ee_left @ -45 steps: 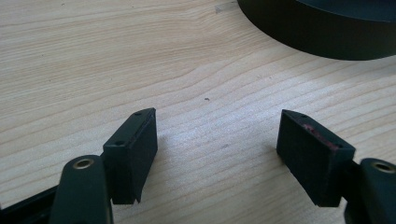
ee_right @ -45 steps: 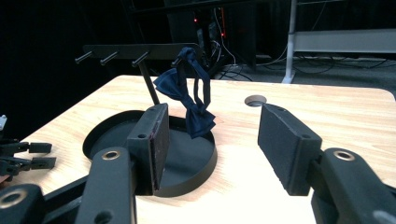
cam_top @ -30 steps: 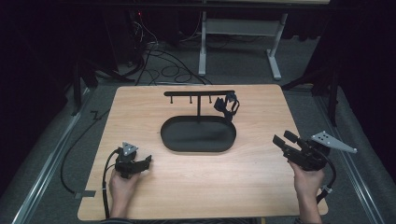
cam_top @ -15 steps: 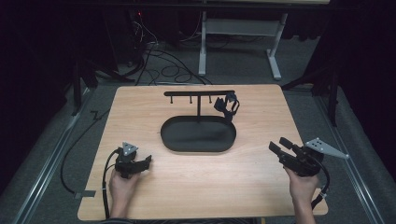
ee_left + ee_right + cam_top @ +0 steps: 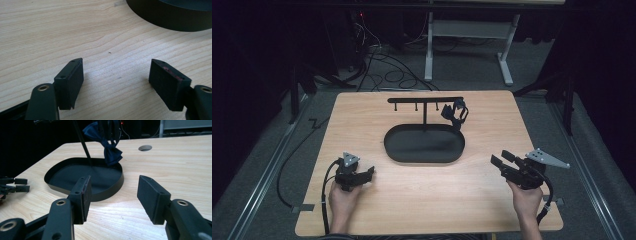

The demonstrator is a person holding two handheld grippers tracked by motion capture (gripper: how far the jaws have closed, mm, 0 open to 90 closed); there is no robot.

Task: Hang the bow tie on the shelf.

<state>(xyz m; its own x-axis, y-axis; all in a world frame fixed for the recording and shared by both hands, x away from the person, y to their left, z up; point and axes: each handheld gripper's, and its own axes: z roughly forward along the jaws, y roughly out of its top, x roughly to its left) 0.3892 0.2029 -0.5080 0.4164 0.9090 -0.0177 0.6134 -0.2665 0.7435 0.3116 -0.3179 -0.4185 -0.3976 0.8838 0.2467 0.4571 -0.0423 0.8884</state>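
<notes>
While the high view looks down on the wooden table, a black oval tray sits at frame centre with a T-shaped stand rising from it and a dark bow tie hanging at the bar's right end; bare wood lies around the left gripper and right gripper near the lower edge. Seen from the left gripper view, its jaws are spread over bare wood, the tray's wall at upper right. Through the right gripper view, jaws gape wide toward the tray, the navy bow tie dangling at upper centre.

Bare table flanks the central tray and its stand
</notes>
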